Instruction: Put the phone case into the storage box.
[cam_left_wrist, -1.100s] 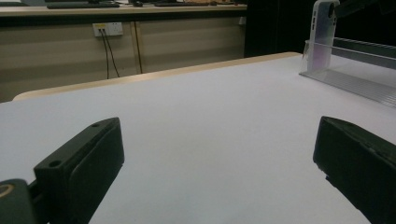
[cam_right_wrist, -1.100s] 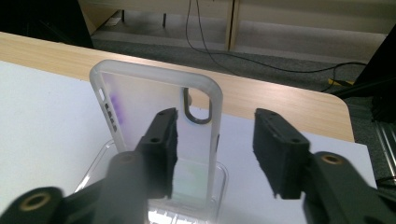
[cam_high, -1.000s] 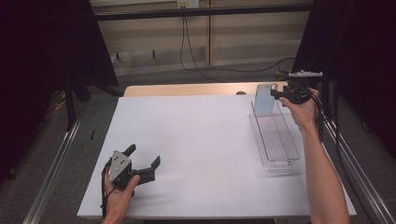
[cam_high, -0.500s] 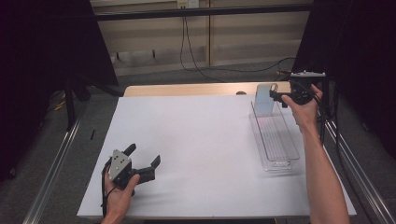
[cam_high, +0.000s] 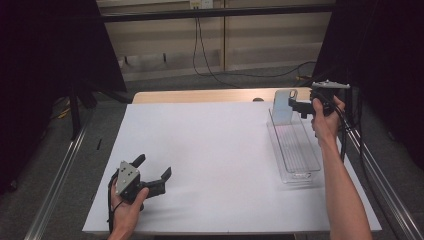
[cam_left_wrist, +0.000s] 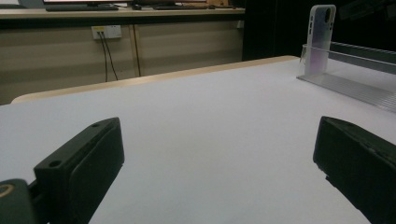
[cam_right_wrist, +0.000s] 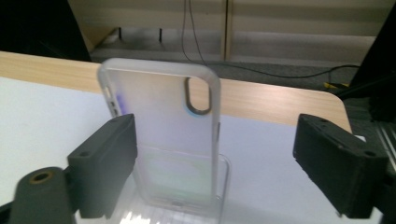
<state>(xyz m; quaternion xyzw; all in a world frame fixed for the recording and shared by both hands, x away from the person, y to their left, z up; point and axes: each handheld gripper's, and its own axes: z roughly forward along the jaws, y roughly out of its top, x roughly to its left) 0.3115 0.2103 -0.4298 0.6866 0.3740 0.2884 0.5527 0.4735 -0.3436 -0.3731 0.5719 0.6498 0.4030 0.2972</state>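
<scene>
Looks to be a frosted phone case, thin and see-through, with an oval camera cutout near the top. Stands upright on its short end at the far end of a clear plastic rack, at the right side of the white table.

Probably weighs next to nothing and flexes. Likely bows or pops sideways under a hard squeeze across the open face, being an empty shell. Seems smooth and a little slippery too, and tips easily while perched on so narrow a foot. Better taken by the two long side rims, about halfway up, where the walls stiffen it. Better still with a light pinch, pads flat on the rims and clear of the cutout. Calls for a straight lift, so as not to drag the rack along.

Around it: the right gripper, level with the case, jaws just opened and now wide apart. Has the case in the gap, close against one jaw and well clear of the other, with nothing clamped. Cannot tell whether that near jaw touches the rim.

Farther off, near the table's front left corner: the left gripper, resting low over the sheet, jaws spread wide and holding nothing.
</scene>
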